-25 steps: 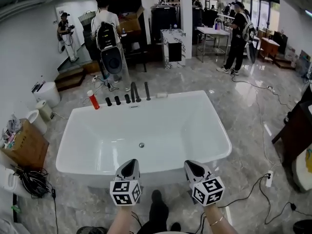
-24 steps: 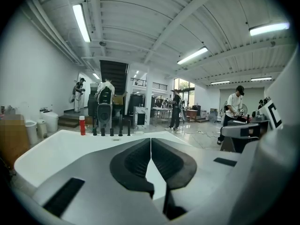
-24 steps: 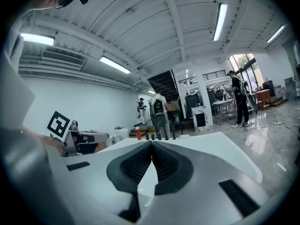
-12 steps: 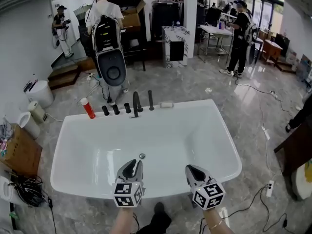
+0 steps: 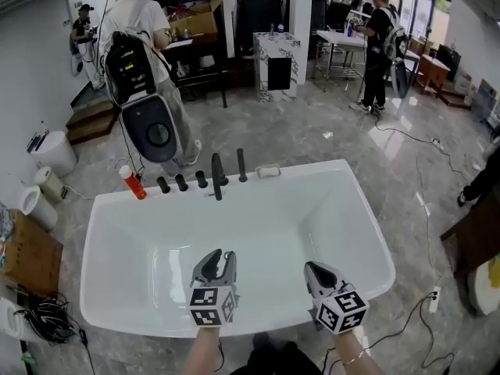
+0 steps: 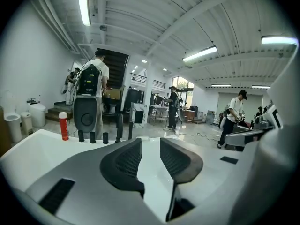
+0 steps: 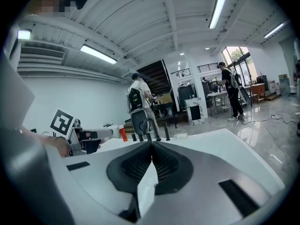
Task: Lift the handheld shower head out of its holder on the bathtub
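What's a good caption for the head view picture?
Left gripper, fingers just opening and empty, and shut right gripper hover over the white bathtub; shower head on its far rim.

This is a big open hall, like a work space or a shop floor, not a real bathroom. A white bathtub (image 5: 297, 209) stands all alone on a shiny grey stone floor (image 5: 312, 131), with loose cables (image 5: 410, 135) lying about. Behind it are cardboard boxes (image 5: 197, 22), a metal table (image 5: 337, 47) and people with backpacks (image 5: 133, 49), all under long strip lights (image 6: 85, 3).
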{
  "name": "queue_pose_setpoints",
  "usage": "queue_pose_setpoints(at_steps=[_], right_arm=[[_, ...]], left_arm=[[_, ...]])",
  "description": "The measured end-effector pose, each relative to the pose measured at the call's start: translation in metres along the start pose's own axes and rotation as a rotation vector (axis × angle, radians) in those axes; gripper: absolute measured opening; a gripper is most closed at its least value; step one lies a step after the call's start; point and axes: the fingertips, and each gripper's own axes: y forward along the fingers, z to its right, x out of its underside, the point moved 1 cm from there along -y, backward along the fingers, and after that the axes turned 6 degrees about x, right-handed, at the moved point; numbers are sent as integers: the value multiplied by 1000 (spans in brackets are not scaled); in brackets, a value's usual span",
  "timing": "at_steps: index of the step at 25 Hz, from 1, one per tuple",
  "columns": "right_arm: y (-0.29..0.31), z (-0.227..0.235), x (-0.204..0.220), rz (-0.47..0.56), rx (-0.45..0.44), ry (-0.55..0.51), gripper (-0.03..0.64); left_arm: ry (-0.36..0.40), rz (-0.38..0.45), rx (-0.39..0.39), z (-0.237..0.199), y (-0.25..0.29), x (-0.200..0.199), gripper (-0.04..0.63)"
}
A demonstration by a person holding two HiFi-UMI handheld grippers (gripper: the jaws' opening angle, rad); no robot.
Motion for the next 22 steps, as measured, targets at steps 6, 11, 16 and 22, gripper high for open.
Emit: queue_pose_setpoints(at_steps=[6, 11, 16, 22], right_arm=[[47, 29, -10, -9, 11, 16, 6], [98, 61, -18, -26, -9, 15, 6], [154, 101, -23, -54, -43, 6, 6], [222, 159, -22, -79, -65, 22, 6]], left_arm=[[1, -20, -2, -17, 50, -5, 150], [-2, -35, -14, -26, 110, -7, 161], [-8, -53, -37, -38, 185, -11, 163], [-40, -61, -64, -52, 284, -9, 181]])
